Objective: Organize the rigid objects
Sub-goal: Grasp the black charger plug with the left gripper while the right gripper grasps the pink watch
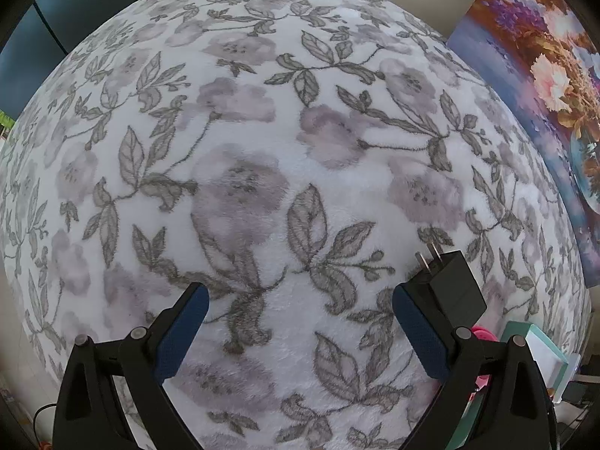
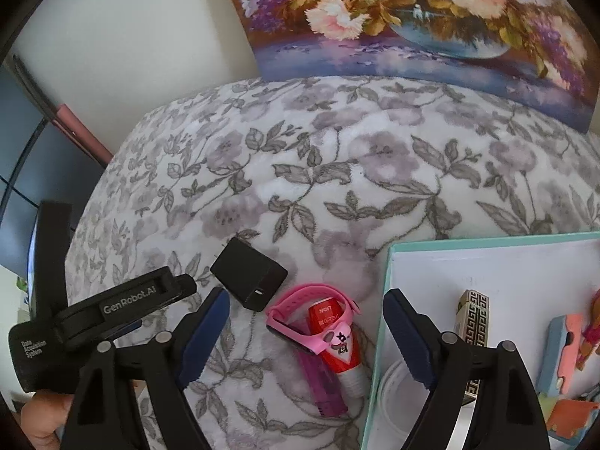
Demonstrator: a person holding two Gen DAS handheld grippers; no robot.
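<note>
On the floral blanket (image 2: 337,172) lie a black charger plug (image 2: 249,277), a pink watch (image 2: 315,315), a red tube (image 2: 339,341) and a purple lighter (image 2: 322,390). The watch strap loops over the tube. My right gripper (image 2: 307,300) is open above the watch and tube, with its pads touching neither. Its right finger stands over the wall of the teal box (image 2: 487,242). My left gripper (image 1: 300,296) is open over bare blanket (image 1: 285,131), and the charger plug (image 1: 450,285) lies just outside its right finger.
The teal box holds a gold patterned case (image 2: 474,318), a clear round lid (image 2: 393,405) and several coloured toy pieces (image 2: 562,352). A flower painting (image 2: 412,18) leans on the wall behind the blanket. A hand (image 2: 41,423) holds the left gripper's black housing (image 2: 123,300).
</note>
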